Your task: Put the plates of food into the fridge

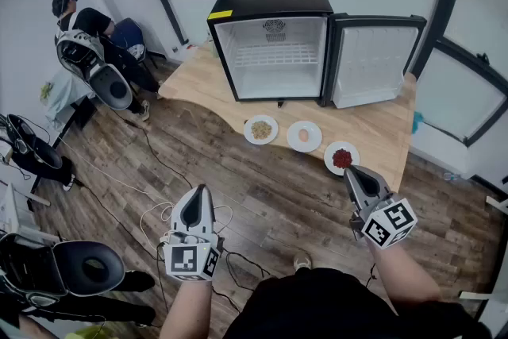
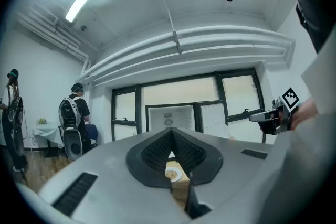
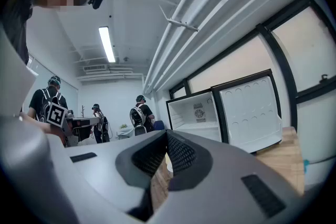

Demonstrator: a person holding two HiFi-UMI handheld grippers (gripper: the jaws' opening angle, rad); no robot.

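A black mini fridge [image 1: 274,44] stands on the wooden table [image 1: 381,131], its door [image 1: 371,59] swung open to the right and its white inside bare. In front of it lie three white plates: yellowish food [image 1: 261,129], a pale orange piece [image 1: 304,136], red food [image 1: 341,158]. My right gripper [image 1: 349,170] is shut and holds nothing, its tip just before the red plate. My left gripper [image 1: 199,189] hangs over the floor, short of the table, jaws together and bare. Through the left gripper [image 2: 171,136] I see the yellowish plate [image 2: 173,171] and the fridge [image 2: 176,118]. The right gripper [image 3: 166,136] faces the fridge [image 3: 202,115].
Cables [image 1: 151,163] trail across the wood floor in front of the table. A person with a backpack rig [image 1: 87,52] sits at the far left beside black chairs [image 1: 79,270]. Windows [image 1: 468,52] line the wall behind and to the right of the table.
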